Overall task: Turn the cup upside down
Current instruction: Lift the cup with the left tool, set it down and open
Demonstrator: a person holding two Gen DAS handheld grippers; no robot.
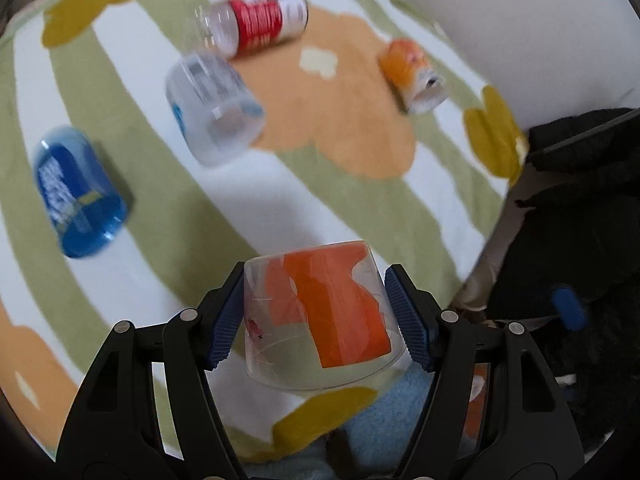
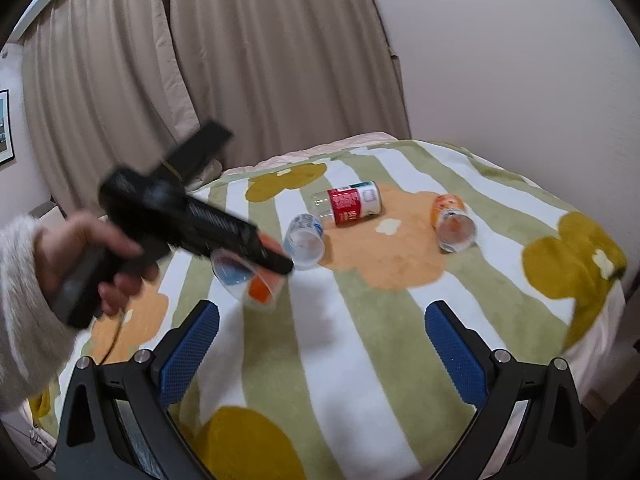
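My left gripper (image 1: 316, 316) is shut on a clear plastic cup with an orange label (image 1: 332, 312), held above the blanket with its mouth toward the camera and its base away. In the right wrist view the left gripper (image 2: 276, 268) is blurred, and the same cup (image 2: 260, 288) hangs under its tip, above the blanket. My right gripper (image 2: 320, 352) is open and empty over the near part of the bed.
A flowered, striped blanket (image 1: 360, 208) covers the bed. On it lie a blue cup (image 1: 76, 196), a clear cup (image 1: 216, 108), a red-labelled bottle (image 1: 260, 20) and an orange cup (image 1: 412, 72). A wall and curtains (image 2: 240, 60) stand behind. Dark cloth (image 1: 580, 200) lies at the right.
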